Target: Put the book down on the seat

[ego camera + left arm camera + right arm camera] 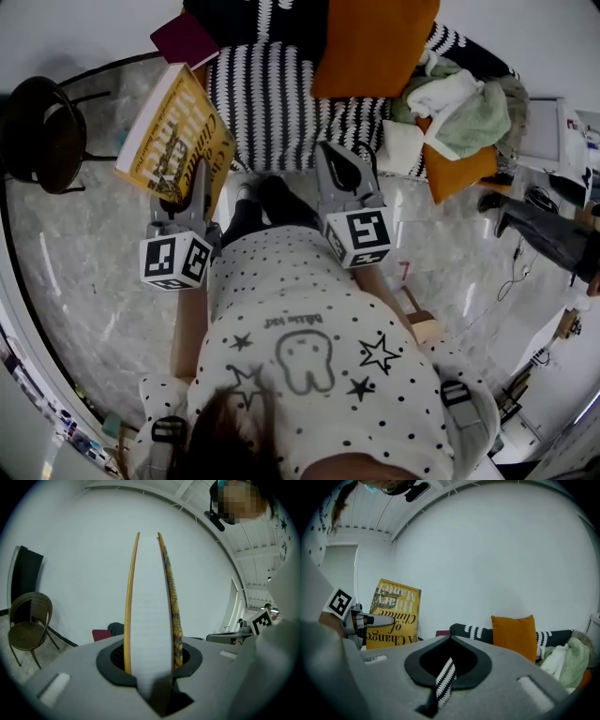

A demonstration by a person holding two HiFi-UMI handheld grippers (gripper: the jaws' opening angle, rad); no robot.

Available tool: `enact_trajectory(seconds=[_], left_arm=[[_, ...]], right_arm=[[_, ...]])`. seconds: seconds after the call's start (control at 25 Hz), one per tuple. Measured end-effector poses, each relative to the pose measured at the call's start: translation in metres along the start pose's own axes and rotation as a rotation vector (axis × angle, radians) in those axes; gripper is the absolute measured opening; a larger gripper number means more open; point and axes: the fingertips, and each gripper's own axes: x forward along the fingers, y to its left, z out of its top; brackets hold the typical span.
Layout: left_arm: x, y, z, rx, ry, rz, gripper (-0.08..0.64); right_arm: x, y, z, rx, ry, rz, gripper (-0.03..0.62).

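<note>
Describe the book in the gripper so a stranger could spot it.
Find the black-and-white striped sofa at the top of the head view. Just off its left end, the left gripper holds a book. Its yellow cover sets it apart from the flat maroon item at that end.

A white shirt (272, 281) is worn, printed with small black dots, outlined stars and a tooth outline. Dark trousers (281, 204) are worn below it. Straps (167, 429) with black buckles are fitted at both shoulders. The left claw (183, 195) and the right claw (338, 156) are moulded in grey; each is fitted with a white cube (175, 260) carrying black square markers.
</note>
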Motion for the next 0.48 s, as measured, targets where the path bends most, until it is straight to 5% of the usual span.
enact_trajectory(seconds=[0.48], left_arm=[[0.028,-0.008,0.005,0.004,-0.043,0.062,0.144]], right_arm=[[0.023,-0.034,0.009,-0.021,-0.016,0.054,-0.005]])
